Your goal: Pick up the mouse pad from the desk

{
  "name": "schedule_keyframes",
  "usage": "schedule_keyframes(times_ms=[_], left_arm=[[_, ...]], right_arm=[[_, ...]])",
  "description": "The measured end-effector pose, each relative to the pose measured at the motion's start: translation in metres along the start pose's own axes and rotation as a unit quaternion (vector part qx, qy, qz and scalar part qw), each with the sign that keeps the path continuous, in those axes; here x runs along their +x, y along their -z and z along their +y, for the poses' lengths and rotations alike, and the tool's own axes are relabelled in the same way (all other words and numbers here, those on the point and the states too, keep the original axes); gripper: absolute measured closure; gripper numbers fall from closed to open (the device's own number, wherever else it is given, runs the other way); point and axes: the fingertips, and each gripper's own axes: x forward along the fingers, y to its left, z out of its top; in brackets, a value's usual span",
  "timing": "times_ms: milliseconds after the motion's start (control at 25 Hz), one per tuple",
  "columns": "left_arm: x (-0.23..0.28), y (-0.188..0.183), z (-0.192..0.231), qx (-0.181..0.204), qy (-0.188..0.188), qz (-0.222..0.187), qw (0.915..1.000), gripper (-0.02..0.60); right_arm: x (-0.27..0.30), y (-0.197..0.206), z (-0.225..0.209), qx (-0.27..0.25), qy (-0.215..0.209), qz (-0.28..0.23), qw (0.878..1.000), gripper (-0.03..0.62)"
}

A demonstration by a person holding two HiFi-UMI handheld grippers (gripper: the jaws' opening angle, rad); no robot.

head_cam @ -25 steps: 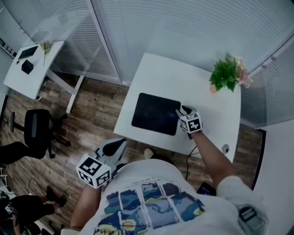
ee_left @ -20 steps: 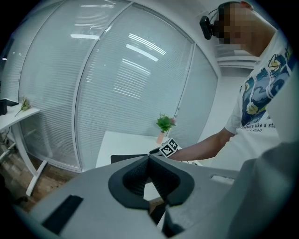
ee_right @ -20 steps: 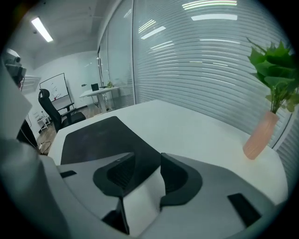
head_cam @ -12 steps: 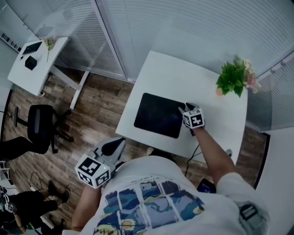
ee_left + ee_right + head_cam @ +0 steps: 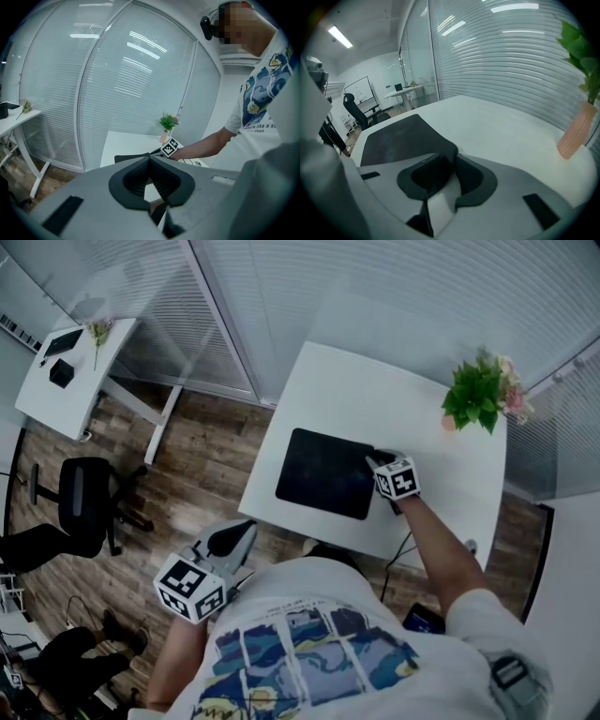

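Note:
The black mouse pad (image 5: 328,472) lies on the white desk (image 5: 375,390), near its front edge. My right gripper (image 5: 375,463) is at the pad's right edge. In the right gripper view the pad (image 5: 398,138) runs up into the right gripper (image 5: 452,152). Its jaws have just been closing, and the pad's corner is pinched between them, slightly raised. My left gripper (image 5: 242,531) hangs off the desk by my body, with its tips together and nothing held. In the left gripper view, the pad (image 5: 133,158) shows beyond the left gripper (image 5: 150,159).
A potted plant (image 5: 478,395) in a pink vase (image 5: 576,133) stands at the desk's far right corner. A cable (image 5: 394,559) hangs off the front edge. An office chair (image 5: 80,502) and a second white desk (image 5: 66,371) stand to the left, over wooden floor.
My right gripper's tips have edged onto the pad's right edge. The left gripper has kept its place.

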Motion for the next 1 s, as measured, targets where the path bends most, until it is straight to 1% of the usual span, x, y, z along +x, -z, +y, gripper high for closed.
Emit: schedule_keyframes(times_ms=[240, 480, 640, 1000], left_arm=[[-0.01, -0.001, 0.005, 0.002, 0.001, -0.006, 1.0, 0.58], [-0.027, 0.011, 0.012, -0.008, 0.003, -0.004, 1.0, 0.58], [-0.042, 0.015, 0.017, -0.004, 0.009, -0.009, 0.9999, 0.58], [-0.088, 0.036, 0.034, -0.018, 0.017, -0.018, 0.9995, 0.58]], right_arm=[[-0.001, 0.001, 0.005, 0.01, 0.018, 0.001, 1.0, 0.522], [-0.003, -0.001, 0.009, 0.004, 0.042, 0.007, 0.999, 0.549], [-0.009, -0.008, 0.017, -0.002, 0.058, 0.004, 0.998, 0.557], [-0.034, -0.031, 0.043, -0.011, 0.083, -0.013, 0.996, 0.56]])
